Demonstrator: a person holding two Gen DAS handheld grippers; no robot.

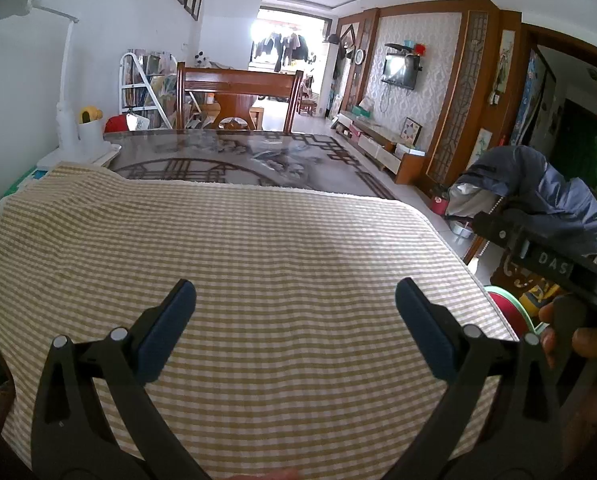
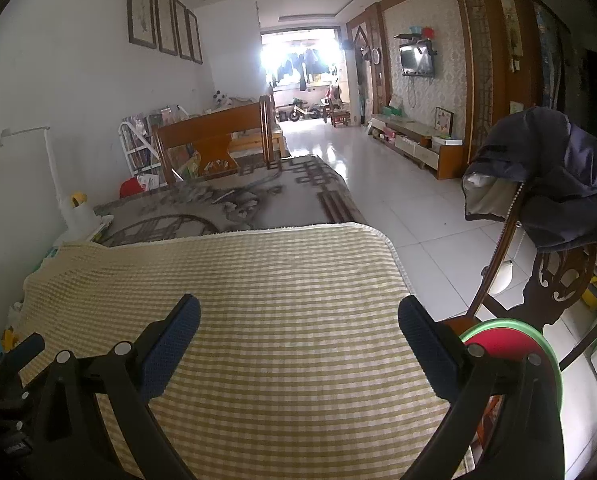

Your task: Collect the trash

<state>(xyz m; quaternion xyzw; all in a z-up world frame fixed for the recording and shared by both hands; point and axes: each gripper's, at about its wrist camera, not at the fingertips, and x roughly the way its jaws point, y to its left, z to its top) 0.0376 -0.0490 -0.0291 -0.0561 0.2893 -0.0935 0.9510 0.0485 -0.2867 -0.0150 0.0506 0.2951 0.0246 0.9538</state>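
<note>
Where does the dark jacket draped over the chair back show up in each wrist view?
Left wrist: dark jacket sits at the right edge, mid-height, above the other hand-held gripper's body.
Right wrist: dark jacket hangs at the right, upper-middle, over the carved chair back.
Shared landmark: the checked cloth fills the foreground in both.

Cloth (image 1: 258, 248) on table (image 1: 234, 156), chair (image 2: 538, 280) right.

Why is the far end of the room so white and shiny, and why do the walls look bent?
Right wrist view: daylight through the balcony opening is blown out and glares on the floor tiles. Left wrist view: same bright opening. Both: the fisheye lens curves edges, with dark corners.
</note>
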